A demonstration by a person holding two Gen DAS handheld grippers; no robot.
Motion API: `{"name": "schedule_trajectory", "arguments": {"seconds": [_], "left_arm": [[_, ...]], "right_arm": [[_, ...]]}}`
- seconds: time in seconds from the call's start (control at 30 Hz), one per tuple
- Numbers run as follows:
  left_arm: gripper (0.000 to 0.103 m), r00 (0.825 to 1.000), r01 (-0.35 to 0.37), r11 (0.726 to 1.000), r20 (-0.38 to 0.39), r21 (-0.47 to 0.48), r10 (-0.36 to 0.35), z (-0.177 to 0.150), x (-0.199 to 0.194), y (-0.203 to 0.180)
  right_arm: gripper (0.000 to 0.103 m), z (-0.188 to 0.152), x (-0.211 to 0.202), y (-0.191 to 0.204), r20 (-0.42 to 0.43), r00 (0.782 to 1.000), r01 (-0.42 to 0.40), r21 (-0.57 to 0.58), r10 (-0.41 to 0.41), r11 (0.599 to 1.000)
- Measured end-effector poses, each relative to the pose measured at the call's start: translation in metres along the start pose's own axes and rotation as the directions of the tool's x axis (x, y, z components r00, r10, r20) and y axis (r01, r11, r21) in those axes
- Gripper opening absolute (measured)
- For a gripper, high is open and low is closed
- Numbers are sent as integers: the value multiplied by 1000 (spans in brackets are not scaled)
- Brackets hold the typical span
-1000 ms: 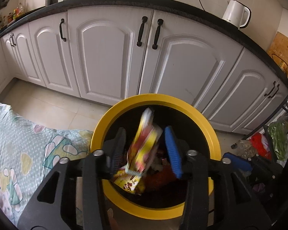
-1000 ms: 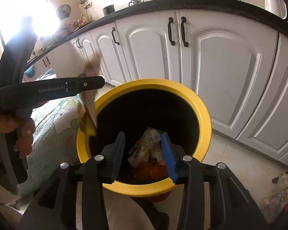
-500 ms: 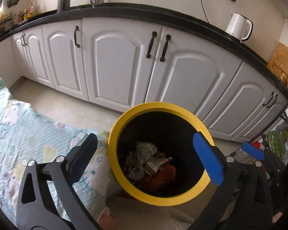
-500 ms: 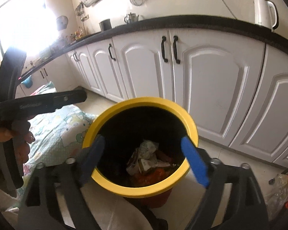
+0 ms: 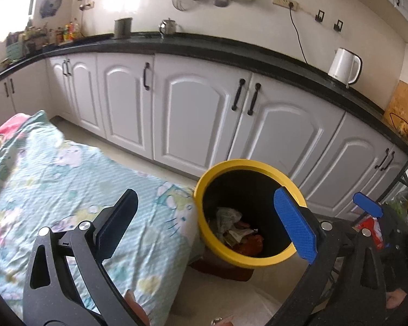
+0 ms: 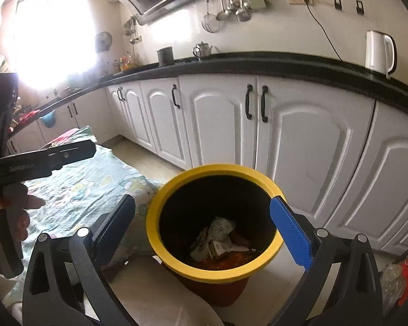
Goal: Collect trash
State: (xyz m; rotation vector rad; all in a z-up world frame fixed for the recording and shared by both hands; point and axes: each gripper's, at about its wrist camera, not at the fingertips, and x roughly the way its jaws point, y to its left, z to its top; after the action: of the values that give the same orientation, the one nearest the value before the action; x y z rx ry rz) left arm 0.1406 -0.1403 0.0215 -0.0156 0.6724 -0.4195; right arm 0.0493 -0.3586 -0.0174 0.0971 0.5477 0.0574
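Left hand-held gripper (image 5: 204, 222): hanging wide apart and empty above the cloth edge and bin rim
Right hand-held gripper (image 6: 206, 228): spreading wide, holding nothing — tilting down over the bin mouth
Trash (image 6: 217, 240): crumpled wrappers lying at the bottom of the yellow-rimmed bin (image 6: 176, 183)
Bin edges: standing on the floor (image 6: 155, 293), touching the patterned cloth (image 5: 68, 179) on its left
Open room: bare floor showing between bin and white cabinets (image 6: 217, 125) — a narrow strip

No legible text anywhere.
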Motion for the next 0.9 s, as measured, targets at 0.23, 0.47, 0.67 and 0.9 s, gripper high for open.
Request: {"name": "schedule_trajectory", "arguments": {"seconds": [0.23, 0.47, 0.67, 0.9], "left_arm": [[92, 998, -40, 999, 44, 3, 40, -15, -29, 11], [92, 987, -96, 995, 128, 21, 93, -40, -56, 14], [92, 976, -123, 992, 187, 24, 116, -59, -70, 11], [92, 963, -123, 992, 240, -14, 123, -76, -82, 14]], "right_arm": [[97, -6, -11, 23, 39, 999, -1, -47, 3, 999], [97, -15, -27, 42, 126, 992, -3, -60, 11, 998], [97, -28, -52, 56, 259, 966, 7, -98, 18, 995], [97, -40, -68, 65, 358, 933, 24, -110, 17, 994]]}}
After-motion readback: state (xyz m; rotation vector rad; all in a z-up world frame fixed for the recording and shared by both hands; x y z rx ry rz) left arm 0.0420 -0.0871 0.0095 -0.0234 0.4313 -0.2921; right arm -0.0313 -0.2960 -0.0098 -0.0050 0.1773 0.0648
